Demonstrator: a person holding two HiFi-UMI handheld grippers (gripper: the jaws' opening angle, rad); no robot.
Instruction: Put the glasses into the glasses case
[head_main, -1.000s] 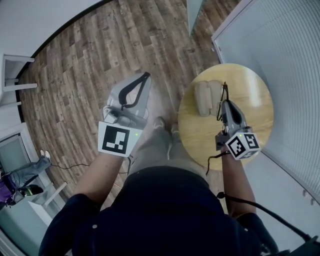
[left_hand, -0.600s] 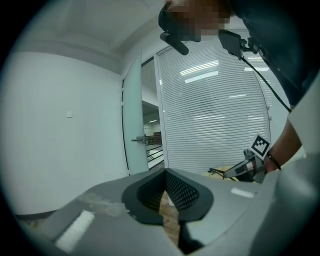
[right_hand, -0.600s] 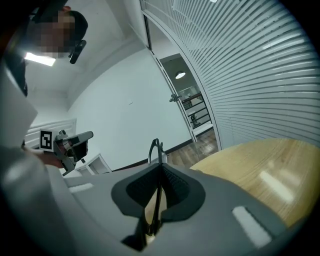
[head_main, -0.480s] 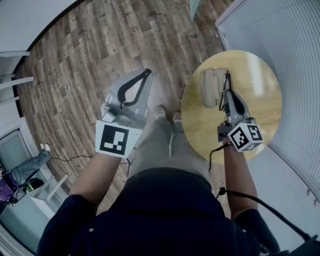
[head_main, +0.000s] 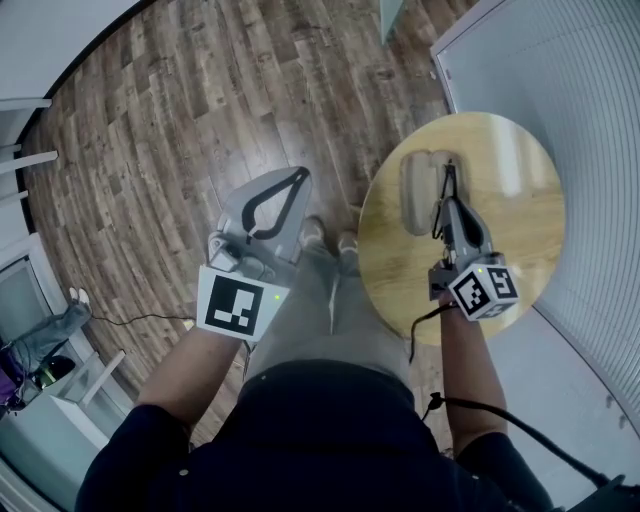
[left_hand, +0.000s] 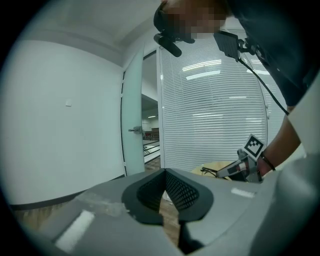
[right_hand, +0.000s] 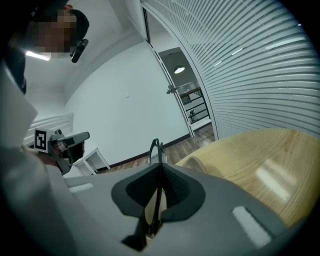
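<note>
- The glasses (right_hand: 155, 149) are pinched in the jaws of the right gripper (head_main: 448, 198), with the thin black frame sticking up past the tips.
- In the head view they hang over the round wooden desk (head_main: 510, 205), at the right edge of the tan glasses case (head_main: 415, 185), which lies on that desk.
- The left gripper (head_main: 293, 178) is well apart, over the wooden floor (head_main: 170, 130), its jaws together and holding nothing.
</note>
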